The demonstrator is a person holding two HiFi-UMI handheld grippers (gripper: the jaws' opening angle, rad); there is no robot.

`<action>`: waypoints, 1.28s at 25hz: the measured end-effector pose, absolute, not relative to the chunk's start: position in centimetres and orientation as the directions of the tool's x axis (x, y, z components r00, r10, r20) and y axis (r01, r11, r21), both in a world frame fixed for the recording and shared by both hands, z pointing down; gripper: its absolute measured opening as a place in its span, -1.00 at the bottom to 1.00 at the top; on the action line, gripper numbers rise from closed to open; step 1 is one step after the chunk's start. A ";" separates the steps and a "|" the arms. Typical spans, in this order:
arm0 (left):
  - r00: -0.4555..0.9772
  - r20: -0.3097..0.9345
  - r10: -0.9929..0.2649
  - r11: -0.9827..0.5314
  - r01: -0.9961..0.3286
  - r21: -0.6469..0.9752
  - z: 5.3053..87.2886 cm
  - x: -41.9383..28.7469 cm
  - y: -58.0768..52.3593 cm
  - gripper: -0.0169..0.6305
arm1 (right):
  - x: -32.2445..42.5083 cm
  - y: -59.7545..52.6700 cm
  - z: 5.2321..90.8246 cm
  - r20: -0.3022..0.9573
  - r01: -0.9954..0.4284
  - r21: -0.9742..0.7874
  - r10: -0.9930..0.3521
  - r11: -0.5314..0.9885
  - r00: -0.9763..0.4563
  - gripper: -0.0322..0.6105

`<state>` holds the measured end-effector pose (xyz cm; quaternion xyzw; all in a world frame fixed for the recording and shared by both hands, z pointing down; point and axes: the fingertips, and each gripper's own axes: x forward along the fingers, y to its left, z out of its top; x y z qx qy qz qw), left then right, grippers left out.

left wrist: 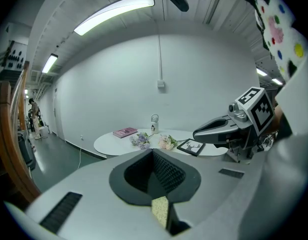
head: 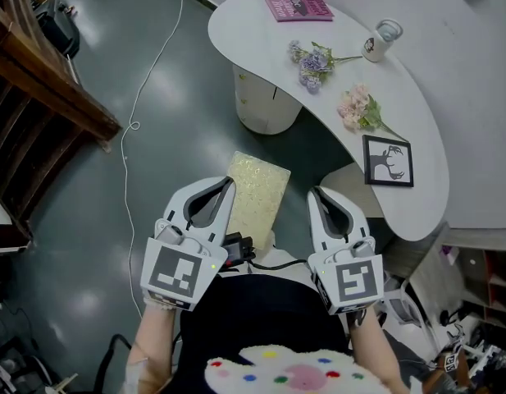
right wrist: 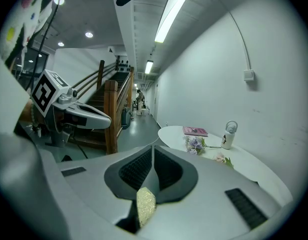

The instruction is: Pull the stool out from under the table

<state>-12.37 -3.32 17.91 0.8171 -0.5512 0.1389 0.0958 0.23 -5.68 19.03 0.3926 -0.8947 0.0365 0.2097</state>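
Stool (head: pixel 257 191): a rectangular seat with rounded corners, pale yellow and pebbly in texture, its legs hidden beneath it. It stands at lower centre of the head view on the dark floor (head: pixel 154 121), just left of the white table (head: pixel 417 138)'s curved edge and below its round pedestal (head: pixel 265 105). It sits between the two grippers, the left gripper (head: pixel 225 185) tip overlapping its left edge in the frame and the right gripper (head: pixel 316 195) just to its right; both have their jaws pressed together on nothing, with a sliver of seat showing under each.
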 end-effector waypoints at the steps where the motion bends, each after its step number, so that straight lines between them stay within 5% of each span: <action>1: 0.356 0.334 -0.873 -0.377 -0.926 0.002 17.9 -12.3 -3.3 -0.90 | 0.2 -5.7 19.0 0.400 -0.718 0.099 -0.688 0.689 -0.605 -0.77; 32: 0.367 0.360 -0.858 -0.396 -0.918 -0.006 18.7 -12.0 -3.5 -0.90 | -0.4 -5.3 19.2 0.367 -0.708 0.081 -0.682 0.701 -0.633 -0.77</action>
